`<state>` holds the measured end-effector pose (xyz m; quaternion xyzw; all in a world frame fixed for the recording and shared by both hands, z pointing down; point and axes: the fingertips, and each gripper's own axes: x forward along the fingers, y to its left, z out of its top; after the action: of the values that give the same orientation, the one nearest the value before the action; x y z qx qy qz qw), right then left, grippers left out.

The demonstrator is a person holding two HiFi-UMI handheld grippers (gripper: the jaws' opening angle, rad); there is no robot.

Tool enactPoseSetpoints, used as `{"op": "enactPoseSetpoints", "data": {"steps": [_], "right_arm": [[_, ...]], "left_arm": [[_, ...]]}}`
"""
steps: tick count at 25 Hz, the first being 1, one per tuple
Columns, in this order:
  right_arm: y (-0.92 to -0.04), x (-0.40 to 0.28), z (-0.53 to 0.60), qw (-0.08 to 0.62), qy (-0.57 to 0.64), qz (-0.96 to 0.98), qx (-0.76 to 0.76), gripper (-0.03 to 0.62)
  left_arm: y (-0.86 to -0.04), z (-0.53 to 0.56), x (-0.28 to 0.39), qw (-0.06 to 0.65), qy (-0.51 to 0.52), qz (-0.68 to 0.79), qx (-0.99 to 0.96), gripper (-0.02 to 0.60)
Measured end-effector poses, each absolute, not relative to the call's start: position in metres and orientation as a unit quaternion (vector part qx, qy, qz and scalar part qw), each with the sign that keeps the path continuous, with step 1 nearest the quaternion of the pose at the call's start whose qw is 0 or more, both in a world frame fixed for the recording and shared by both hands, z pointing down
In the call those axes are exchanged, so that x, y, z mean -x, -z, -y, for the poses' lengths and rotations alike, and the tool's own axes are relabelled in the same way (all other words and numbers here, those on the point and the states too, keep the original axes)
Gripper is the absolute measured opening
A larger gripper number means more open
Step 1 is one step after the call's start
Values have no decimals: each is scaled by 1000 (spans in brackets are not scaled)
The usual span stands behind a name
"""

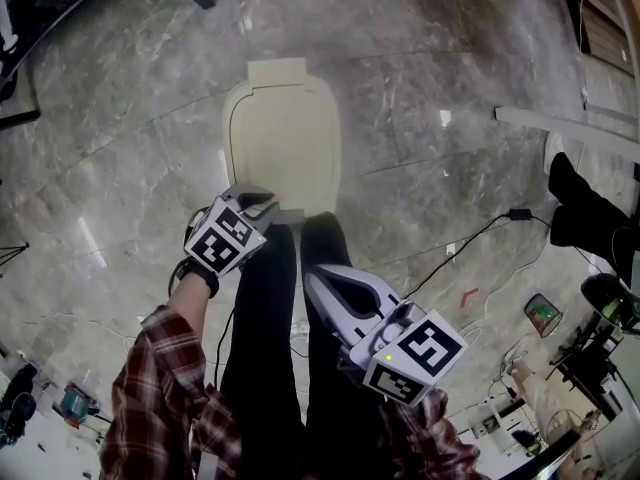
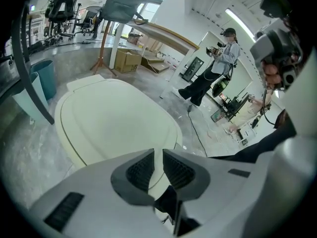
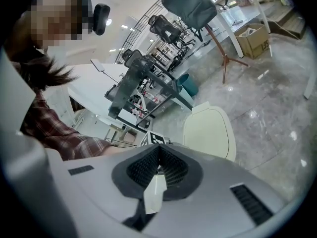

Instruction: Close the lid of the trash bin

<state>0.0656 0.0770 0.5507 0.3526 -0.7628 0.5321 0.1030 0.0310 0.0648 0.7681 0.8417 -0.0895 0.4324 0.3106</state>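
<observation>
Cream lid (image 1: pixel 283 138) of the trash bin lying flat, judged already down, just ahead of the left claw (image 1: pixel 262 206), long axis running straight away from it. Left claw narrowly parted, empty. Right claw (image 1: pixel 312 276) pinched together on nothing, farther back.

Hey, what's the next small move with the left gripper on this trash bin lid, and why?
Probably lift the left gripper away from the lid. The lid already looks flat and closed, that gripper's jaws are slightly apart with nothing between them, and the right gripper hangs back, shut.
</observation>
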Motion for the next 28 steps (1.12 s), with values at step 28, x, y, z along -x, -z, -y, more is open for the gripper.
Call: {"op": "enactPoseSetpoints", "data": {"steps": [28], "right_arm": [[-297, -60, 29, 111, -315, 885, -323, 13]], "left_arm": [[-430, 25, -20, 334, -152, 298, -881, 11]]}}
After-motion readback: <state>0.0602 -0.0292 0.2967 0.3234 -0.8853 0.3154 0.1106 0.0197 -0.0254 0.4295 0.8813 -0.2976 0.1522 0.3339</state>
